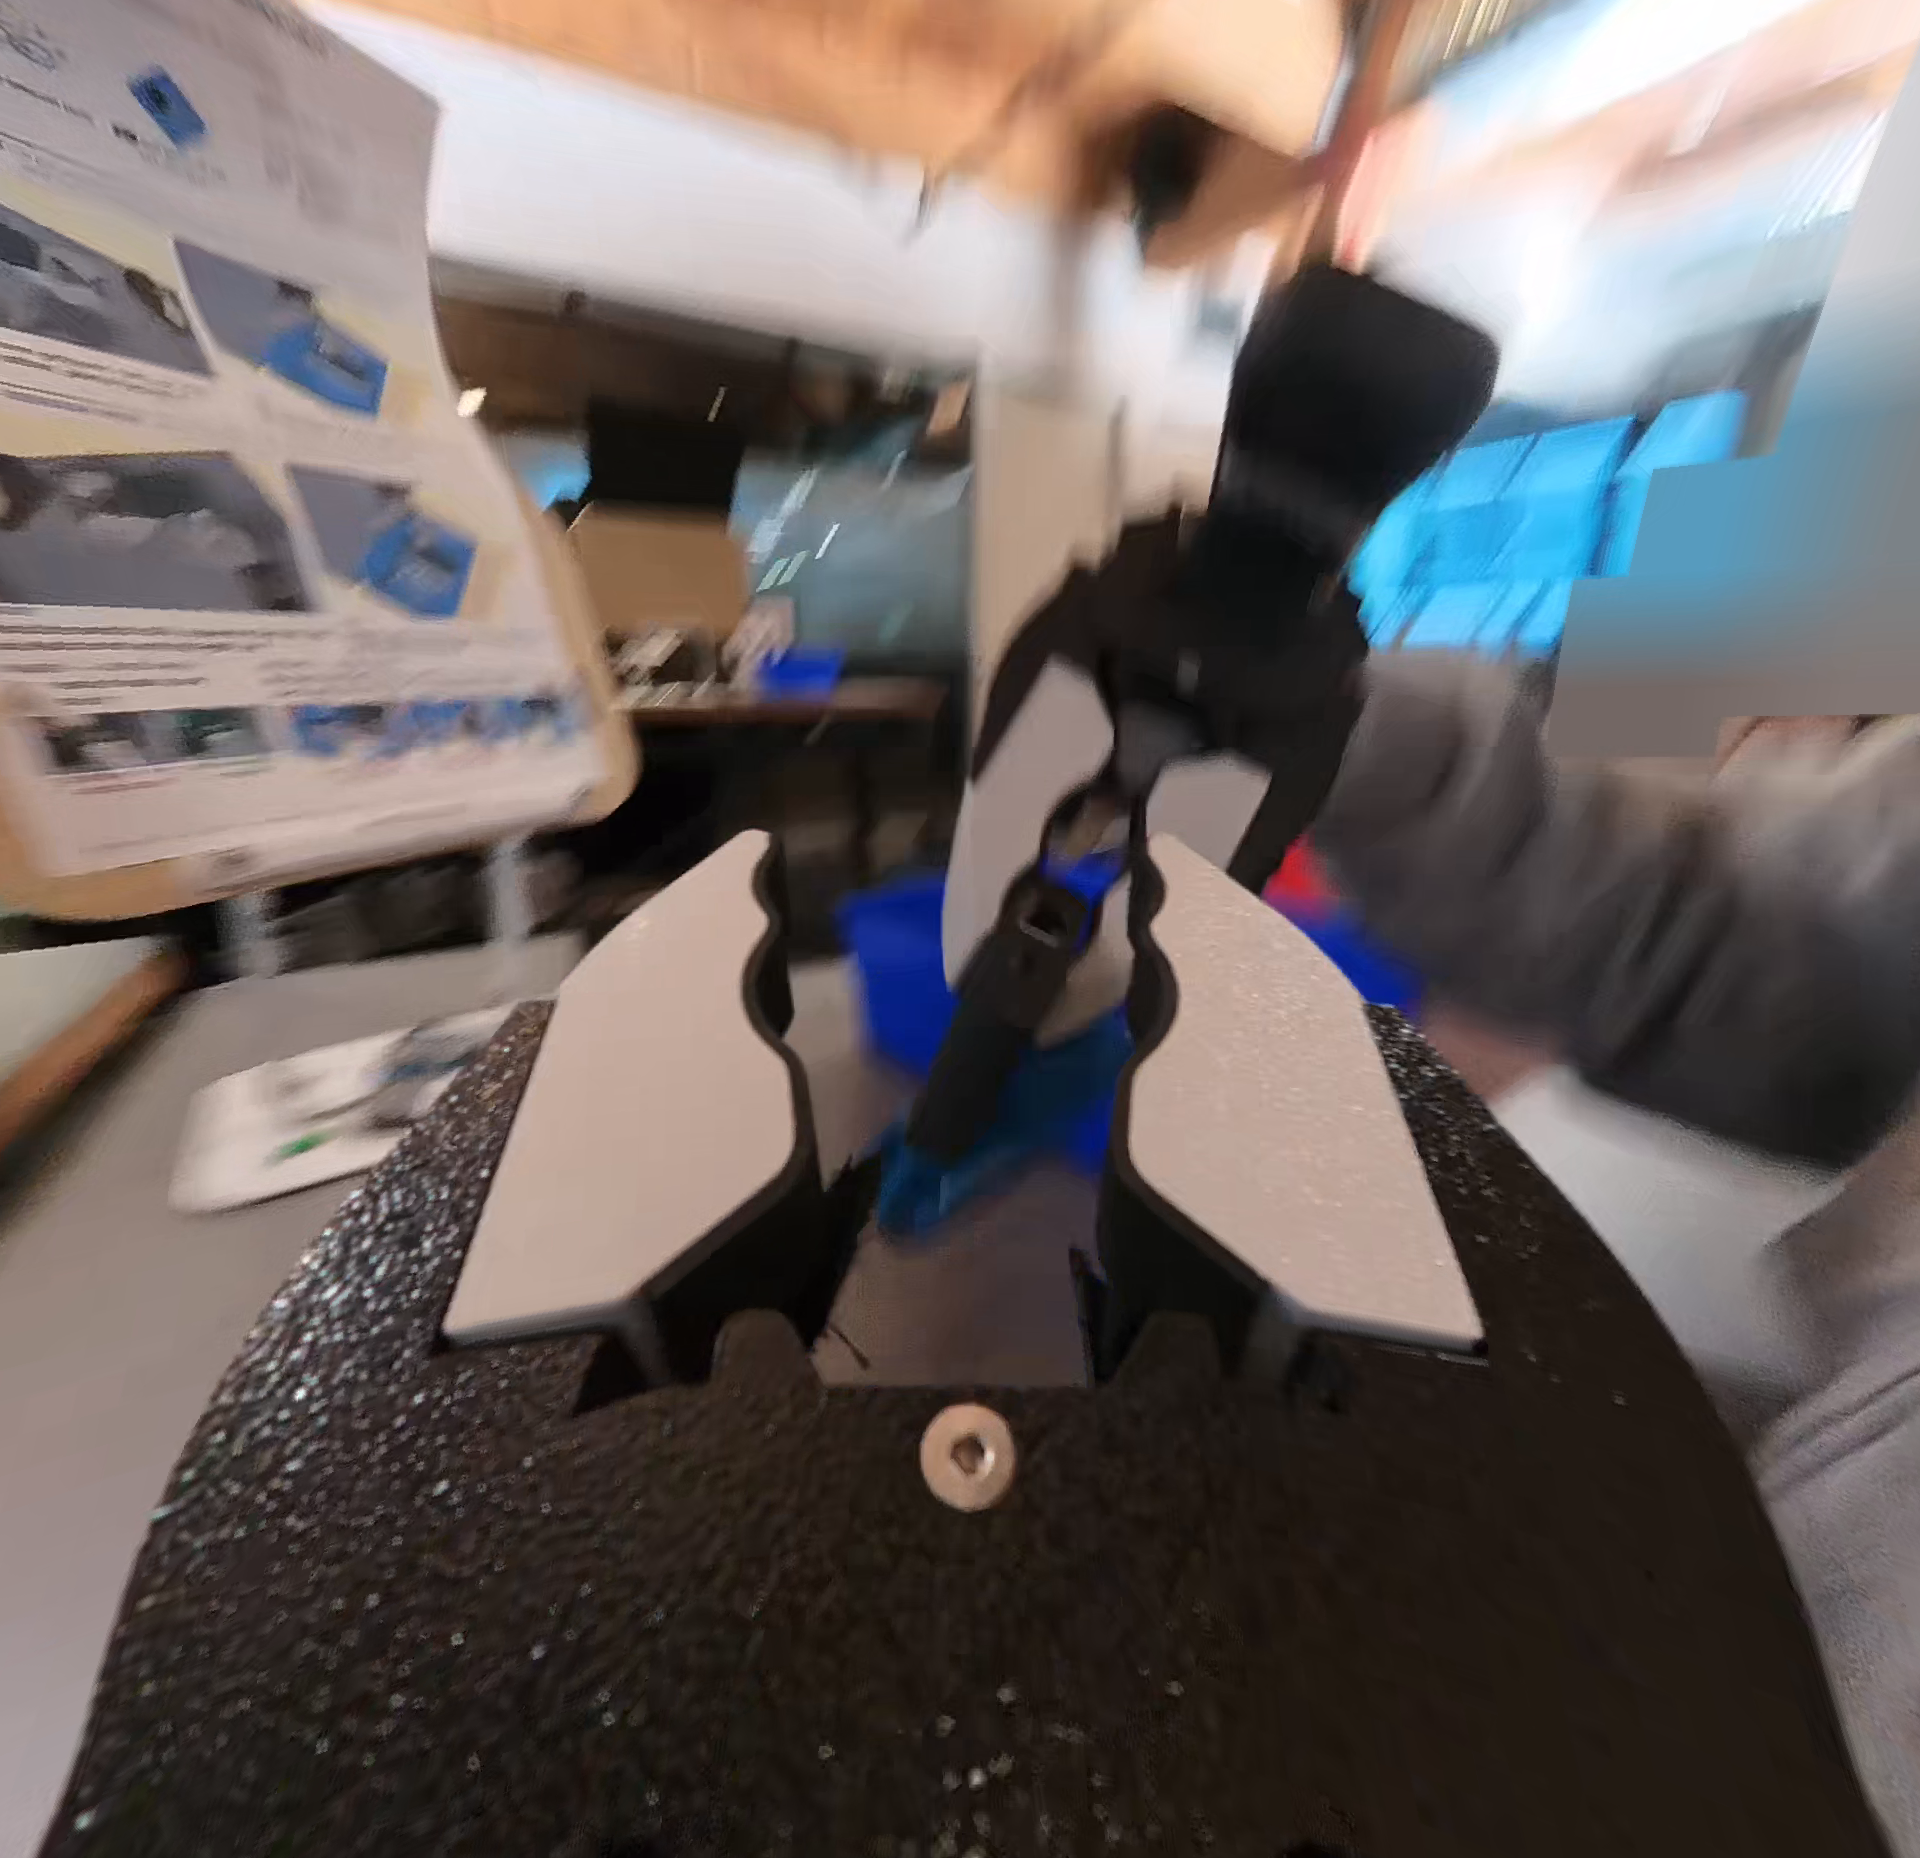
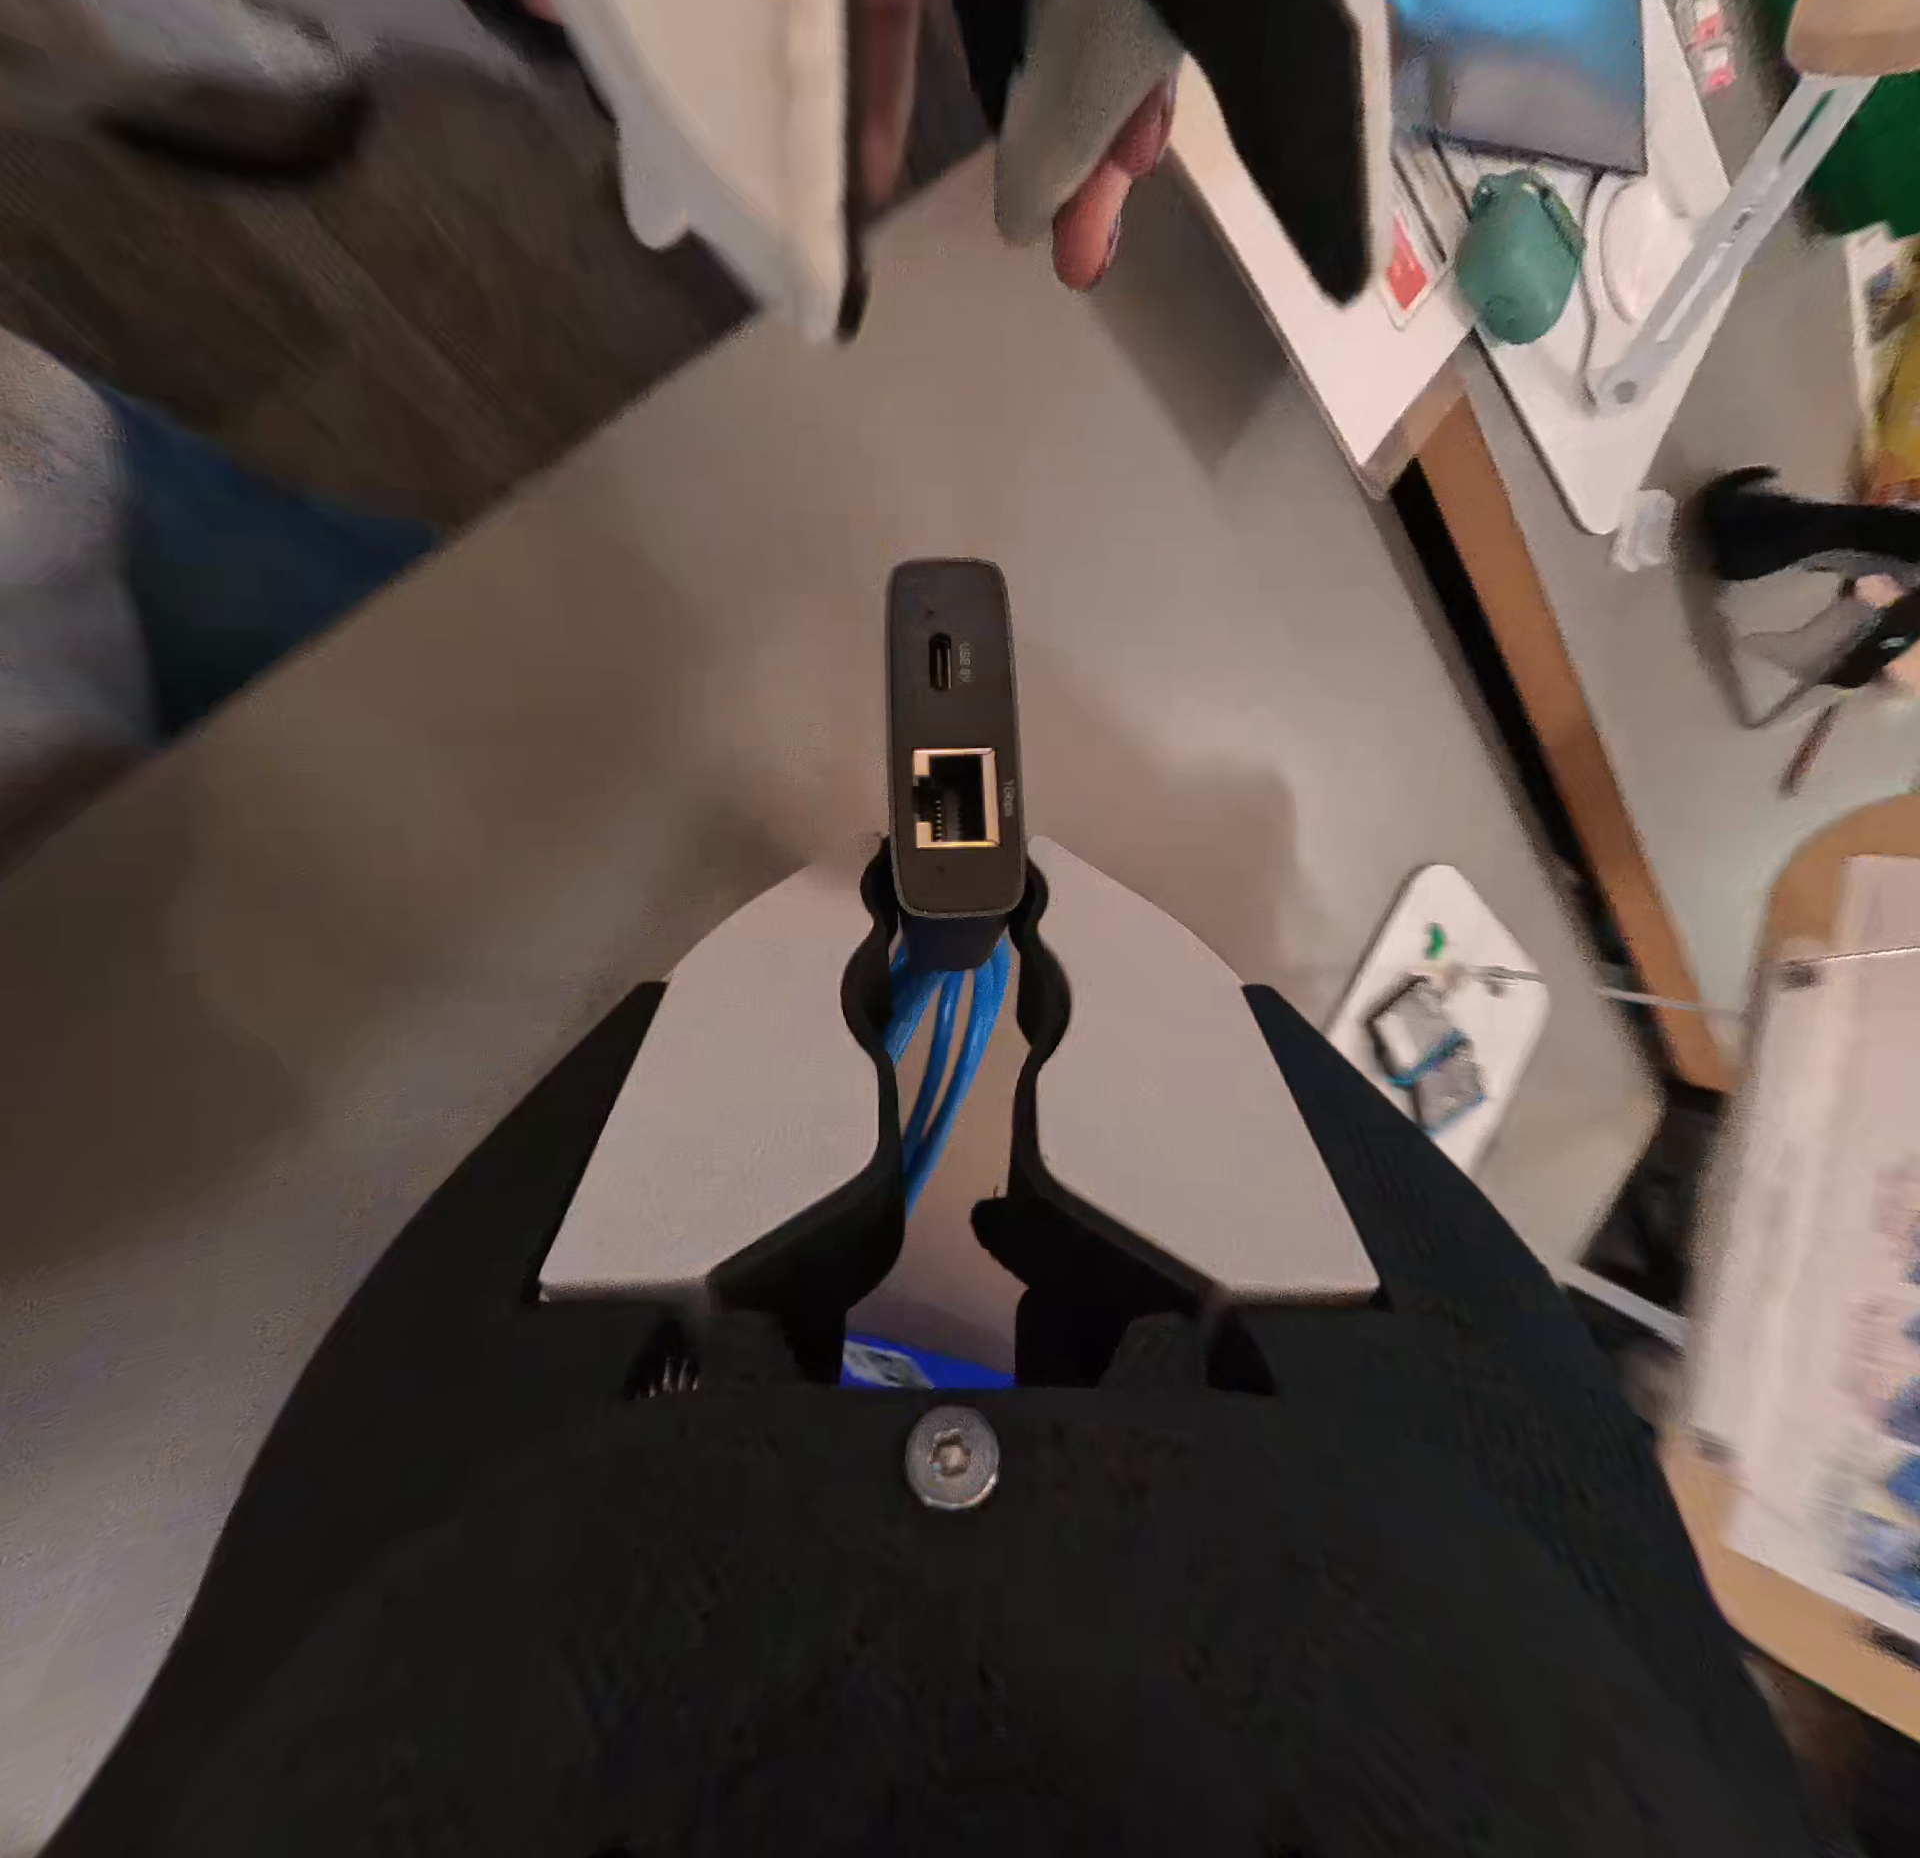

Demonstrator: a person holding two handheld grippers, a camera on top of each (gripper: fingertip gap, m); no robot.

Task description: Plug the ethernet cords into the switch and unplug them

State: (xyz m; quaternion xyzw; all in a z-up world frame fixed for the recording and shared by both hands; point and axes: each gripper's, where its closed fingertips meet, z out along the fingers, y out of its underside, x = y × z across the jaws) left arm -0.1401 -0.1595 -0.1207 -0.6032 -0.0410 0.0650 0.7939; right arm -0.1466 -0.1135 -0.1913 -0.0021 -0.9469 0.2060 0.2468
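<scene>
Holding the switch up off the counter, the right gripper has its jaws squeezed shut on the bottom end of the small dark box, one black pad on each side. The box stands tall out of the jaws, so its long side runs straight on from the fingers. An open port looks back at the camera, with no plug in it. Blue ethernet cords hang from the far side of the box and run down between the fingers. The left gripper has its jaws wide apart and holds nothing. In its blurry view the switch sits just past its tips, a bit toward its right finger, and leans over, with the blue cords trailing down between its fingers toward the camera. So the left gripper is the free one and it is near the cords. My guess is that it must close on a plug next, but no plug shows clearly enough to say which.
</scene>
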